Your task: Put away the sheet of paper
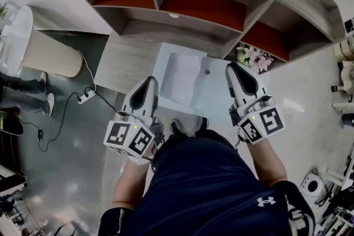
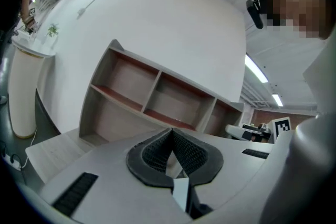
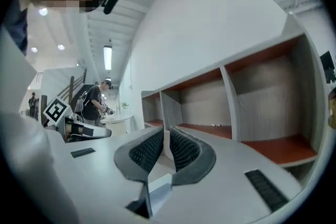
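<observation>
The sheet of paper point(image 1: 182, 80) is lying on the bench point(image 1: 217, 94), long axis running 12-to-6, at 3 o'clock from the nearer left hand-held gripper point(image 1: 150, 82) and 9 o'clock from the right hand-held gripper point(image 1: 233, 68), both hovering pinched together, empty.

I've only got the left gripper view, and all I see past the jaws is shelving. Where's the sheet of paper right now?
Observer: In the head view the sheet of paper is held up between the left tool and the right tool, in front of the shelf unit.
Operator: So is the right tool gripping it too?
Observer: It looks so. In the right gripper view its jaws are closed on a thin white strip, apparently the sheet's edge.
Operator: Anything near the shelves I should know about?
Observer: Yes. The head view shows pink flowers by the shelf unit's lower right end.
</observation>
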{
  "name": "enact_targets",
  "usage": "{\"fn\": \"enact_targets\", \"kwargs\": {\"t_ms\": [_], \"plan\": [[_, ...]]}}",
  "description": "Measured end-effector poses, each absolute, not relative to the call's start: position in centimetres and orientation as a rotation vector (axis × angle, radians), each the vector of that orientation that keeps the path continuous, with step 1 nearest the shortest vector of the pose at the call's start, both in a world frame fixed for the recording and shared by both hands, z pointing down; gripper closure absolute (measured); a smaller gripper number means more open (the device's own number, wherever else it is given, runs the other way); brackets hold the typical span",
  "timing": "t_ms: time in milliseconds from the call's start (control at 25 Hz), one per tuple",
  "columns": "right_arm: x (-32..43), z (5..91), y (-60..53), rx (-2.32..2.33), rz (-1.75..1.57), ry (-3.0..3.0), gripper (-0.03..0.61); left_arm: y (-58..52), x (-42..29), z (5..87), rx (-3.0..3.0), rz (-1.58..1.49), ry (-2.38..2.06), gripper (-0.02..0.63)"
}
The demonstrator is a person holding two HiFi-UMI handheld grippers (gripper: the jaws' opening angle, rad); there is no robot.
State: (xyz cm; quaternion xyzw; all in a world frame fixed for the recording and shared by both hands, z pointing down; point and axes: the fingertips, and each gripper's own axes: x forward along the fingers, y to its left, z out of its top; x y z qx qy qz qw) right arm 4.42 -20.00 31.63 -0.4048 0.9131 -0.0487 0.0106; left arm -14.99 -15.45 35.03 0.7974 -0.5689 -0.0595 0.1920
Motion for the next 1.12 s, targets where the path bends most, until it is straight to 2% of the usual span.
{"fn": "enact_targets", "kwargs": {"t_ms": [160, 320, 600, 1120], "plan": [[3.8, 27.9, -18.2, -1.215, 0.124, 2.856, 0.546, -15.8, -13.9, 32.0, 2.325, -0.174, -1.66, 0.598], [3.3, 26.5, -17.5, -1.17, 0.251, 2.849, 0.552, -15.3, -13.6, 29.6, 2.427, -0.105, -1.793, 0.598], [3.1, 27.1, -18.2, -1.136, 0.217, 2.858, 0.552, -14.6, -14.7, 27.8, 2.498, 0.029, -1.998, 0.598], [2.8, 27.8, -18.8, -1.133, 0.177, 2.855, 0.552, -14.4, -16.6, 27.2, 2.542, 0.01, -2.1, 0.598]]}}
